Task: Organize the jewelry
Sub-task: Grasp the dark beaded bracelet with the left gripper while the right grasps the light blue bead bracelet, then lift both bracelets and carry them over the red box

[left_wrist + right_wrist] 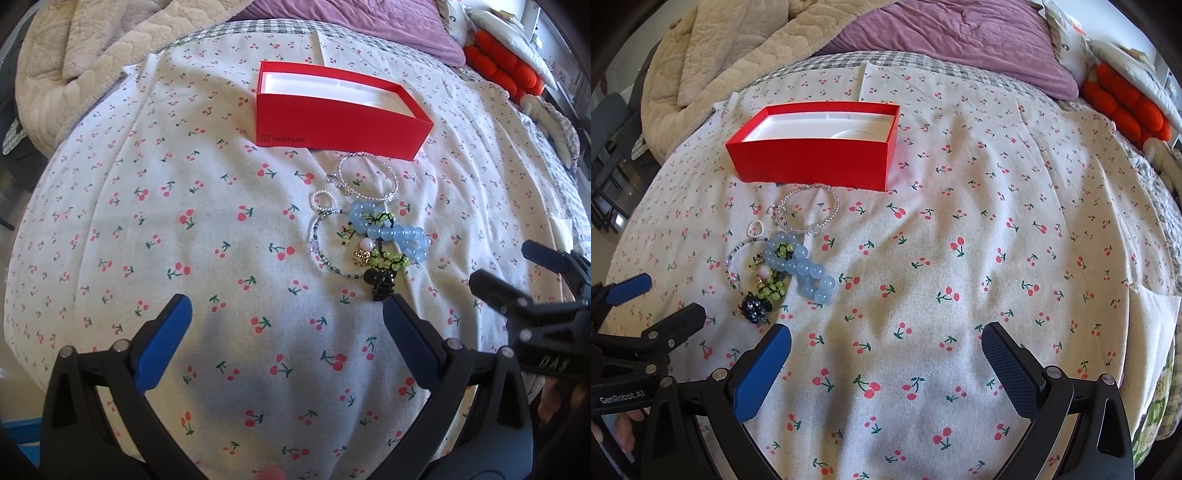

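An open red box (332, 125) (820, 155) with a white inside stands on the cherry-print sheet. In front of it lies a heap of jewelry: a silver beaded bracelet (369, 162) (809, 210), a small pearl ring (320, 201) (756, 228), a thin beaded necklace loop (321, 243) (733, 266), a blue bead bracelet (391, 232) (805, 269), green bead pieces (388, 260) (770, 290) and a dark clip (380, 286) (755, 310). My left gripper (288, 314) stands open just short of the heap. My right gripper (886, 343) is open over bare sheet, right of the heap.
A beige quilted blanket (92, 48) (720, 55) is bunched at the back left. A purple pillow (960, 44) lies at the back, and an orange plush toy (1126, 103) at the back right. The sheet (997, 240) right of the jewelry is bare.
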`<state>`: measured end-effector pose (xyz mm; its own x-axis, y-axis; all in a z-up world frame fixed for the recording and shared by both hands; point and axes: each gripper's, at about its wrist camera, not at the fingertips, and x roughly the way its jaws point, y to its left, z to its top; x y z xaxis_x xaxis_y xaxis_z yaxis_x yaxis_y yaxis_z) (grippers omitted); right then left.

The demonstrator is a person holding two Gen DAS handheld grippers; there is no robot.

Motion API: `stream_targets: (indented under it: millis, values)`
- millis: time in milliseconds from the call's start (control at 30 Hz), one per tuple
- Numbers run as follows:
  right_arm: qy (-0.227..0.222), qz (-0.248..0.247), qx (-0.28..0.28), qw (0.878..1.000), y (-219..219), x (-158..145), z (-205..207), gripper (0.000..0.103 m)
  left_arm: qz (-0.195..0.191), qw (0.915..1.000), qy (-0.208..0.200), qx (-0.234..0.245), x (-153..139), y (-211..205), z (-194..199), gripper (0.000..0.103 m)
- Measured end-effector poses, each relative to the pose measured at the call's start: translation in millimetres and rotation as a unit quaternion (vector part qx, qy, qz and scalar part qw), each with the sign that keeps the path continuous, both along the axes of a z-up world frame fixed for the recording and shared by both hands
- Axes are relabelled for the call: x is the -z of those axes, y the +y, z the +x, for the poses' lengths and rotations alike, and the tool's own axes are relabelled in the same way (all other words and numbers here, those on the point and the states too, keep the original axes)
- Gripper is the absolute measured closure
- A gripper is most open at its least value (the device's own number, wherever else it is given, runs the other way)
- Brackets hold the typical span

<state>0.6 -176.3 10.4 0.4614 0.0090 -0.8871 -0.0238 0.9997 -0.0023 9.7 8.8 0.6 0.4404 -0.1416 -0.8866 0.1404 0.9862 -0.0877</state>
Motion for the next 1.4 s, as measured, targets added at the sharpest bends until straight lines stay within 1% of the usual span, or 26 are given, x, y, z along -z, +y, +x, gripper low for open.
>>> stream_targets:
  millis: [100,133,167,233,300,400,500,533,567,600,633,700,733,767,833,900,967,1000,1033,1100,1200,1233,1267,1300,1333,1400]
  values:
    - [0.009,0.032,-0.006,0.999,-5,-2,11,0.000,-0.016,0.9997,-0.008,0.018,-3,2,2,0.000]
    - [0.012,0.043,-0.007,0.999,-6,-2,14,0.000,-0.013,0.9997,-0.005,0.021,-3,2,4,0.000]
    - [0.013,0.053,-0.009,0.998,-7,-3,18,0.000,-0.019,0.9995,-0.009,0.026,-5,2,5,0.000]
    - [0.017,0.073,-0.014,0.997,-7,-2,26,0.001,-0.017,0.9993,-0.006,0.033,-6,2,10,0.005]
    - [0.022,0.086,-0.022,0.996,-6,0,35,0.009,-0.022,0.9985,-0.016,0.047,-7,0,17,0.011]
    - [0.035,0.106,-0.030,0.993,-7,3,45,0.018,-0.035,0.9974,-0.017,0.061,-6,-1,28,0.021]
    - [0.053,0.133,-0.034,0.989,-12,8,58,0.020,-0.047,0.9955,-0.014,0.081,-2,-3,33,0.027]
    - [0.056,0.142,-0.033,0.988,-12,8,63,0.023,-0.046,0.9946,-0.011,0.092,-1,-4,35,0.031]
    - [0.059,0.149,-0.033,0.987,-13,9,66,0.030,-0.041,0.9938,-0.009,0.103,0,-6,35,0.034]
    - [0.063,0.160,-0.033,0.984,-14,10,71,0.032,-0.036,0.9931,-0.006,0.112,0,-7,36,0.040]
    - [0.068,0.174,-0.034,0.982,-14,12,78,0.033,-0.034,0.9919,-0.001,0.122,0,-8,38,0.042]
    - [0.070,0.182,-0.034,0.980,-12,14,88,0.036,-0.037,0.9904,0.012,0.133,1,-8,42,0.043]
    - [0.073,0.183,-0.034,0.980,-12,15,90,0.042,-0.035,0.9898,0.017,0.137,1,-8,43,0.045]
    - [0.080,0.183,-0.033,0.979,-11,18,93,0.044,-0.027,0.9886,0.020,0.147,1,-10,43,0.045]
    - [0.098,0.185,-0.029,0.977,-10,22,95,0.044,-0.016,0.9868,0.012,0.161,0,-11,41,0.046]
    - [0.108,0.197,-0.049,0.973,-7,23,88,0.044,-0.018,0.9857,0.013,0.167,1,-10,42,0.046]
    - [0.111,0.184,-0.074,0.974,-1,24,80,0.044,-0.028,0.9847,0.024,0.170,7,-10,45,0.046]
    - [0.116,0.173,-0.089,0.974,3,27,76,0.045,-0.029,0.9842,0.031,0.172,10,-11,47,0.050]
    - [0.119,0.167,-0.096,0.974,5,29,73,0.047,-0.028,0.9831,0.038,0.177,14,-13,49,0.057]
    - [0.128,0.151,-0.114,0.973,12,36,70,0.060,-0.019,0.9822,0.042,0.182,20,-18,50,0.061]
    - [0.128,0.116,-0.127,0.977,23,42,69,0.072,-0.008,0.9824,0.050,0.180,27,-23,54,0.066]
    - [0.125,0.110,-0.131,0.977,26,42,70,0.075,-0.005,0.9826,0.051,0.178,29,-24,55,0.069]
    - [0.121,0.107,-0.135,0.978,28,42,70,0.080,-0.003,0.9829,0.051,0.177,31,-26,56,0.071]
    - [0.118,0.101,-0.140,0.978,31,42,70,0.085,-0.001,0.9831,0.050,0.176,31,-27,56,0.076]
    - [0.116,0.099,-0.142,0.978,35,42,71,0.086,0.001,0.9831,0.050,0.176,31,-28,56,0.082]
    - [0.112,0.093,-0.148,0.978,40,40,72,0.091,0.006,0.9837,0.049,0.173,31,-30,56,0.083]
